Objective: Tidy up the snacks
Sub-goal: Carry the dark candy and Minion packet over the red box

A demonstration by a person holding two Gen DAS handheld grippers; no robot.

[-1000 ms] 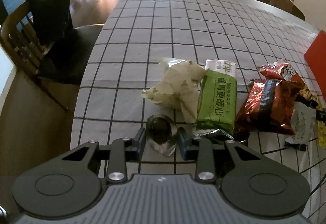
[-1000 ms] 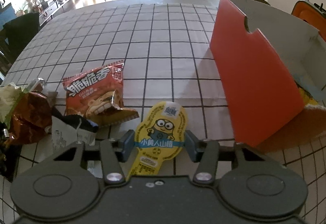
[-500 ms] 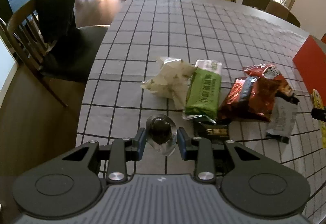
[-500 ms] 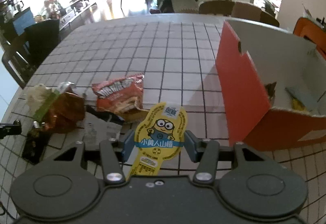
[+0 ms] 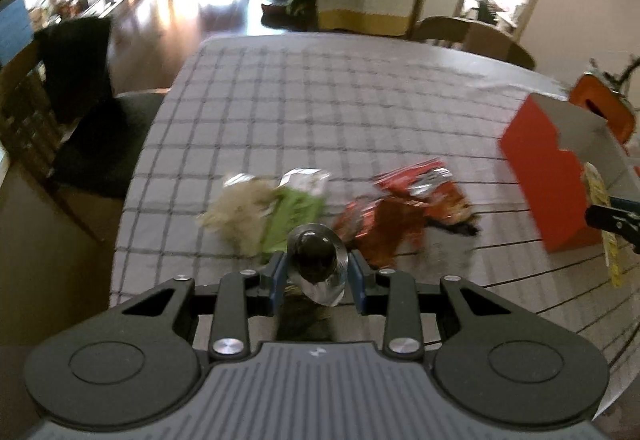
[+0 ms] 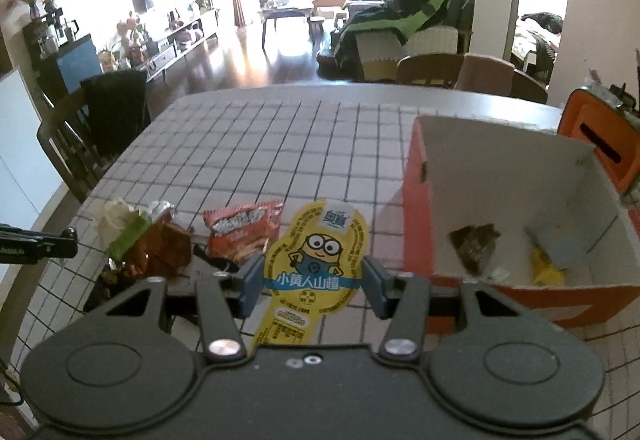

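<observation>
My left gripper [image 5: 316,272] is shut on a dark egg in a clear silver pouch [image 5: 314,260], held above the table. My right gripper [image 6: 314,278] is shut on a yellow Minion snack pack [image 6: 316,256], held high, left of the open orange box [image 6: 416,192]. The box [image 5: 536,176] holds a dark packet [image 6: 474,246] and a yellow packet [image 6: 546,270]. On the checked tablecloth [image 6: 260,144] lie a beige wrapper [image 5: 236,210], a green packet [image 5: 294,212], a shiny red-brown bag [image 5: 380,228] and a red snack bag [image 6: 242,228].
A dark wooden chair [image 5: 68,128] with black cloth stands left of the table. More chairs [image 6: 452,74] stand at the far edge. An orange container [image 6: 600,136] sits behind the box. A black and white packet [image 5: 456,228] lies by the red bags.
Both grippers have risen well above the table with their snacks. The left view has swung right, so the orange box shows. The right gripper now looks down into the box.
</observation>
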